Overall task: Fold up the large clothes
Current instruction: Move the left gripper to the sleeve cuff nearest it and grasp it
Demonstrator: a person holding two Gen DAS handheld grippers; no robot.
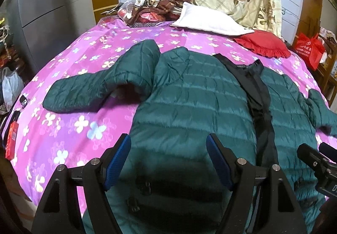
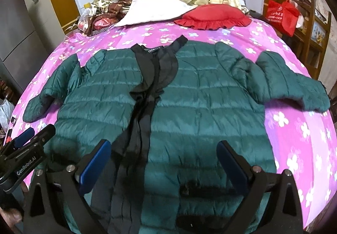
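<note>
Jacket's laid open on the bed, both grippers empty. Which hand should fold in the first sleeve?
Probably left. The left gripper hovers open over the jacket panel nearest the sleeve that lies spread flat; the right gripper sits nearer the centre opening.

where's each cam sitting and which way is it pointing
Left wrist: on the left gripper, angled down over the green jacket's left half toward the headboard; its open blue fingers show, the right gripper at the edge.
Right wrist: on the right gripper, same heading, over the jacket's right half; the left gripper shows.
Shared: jacket, pink bedspread, red cushion.
</note>
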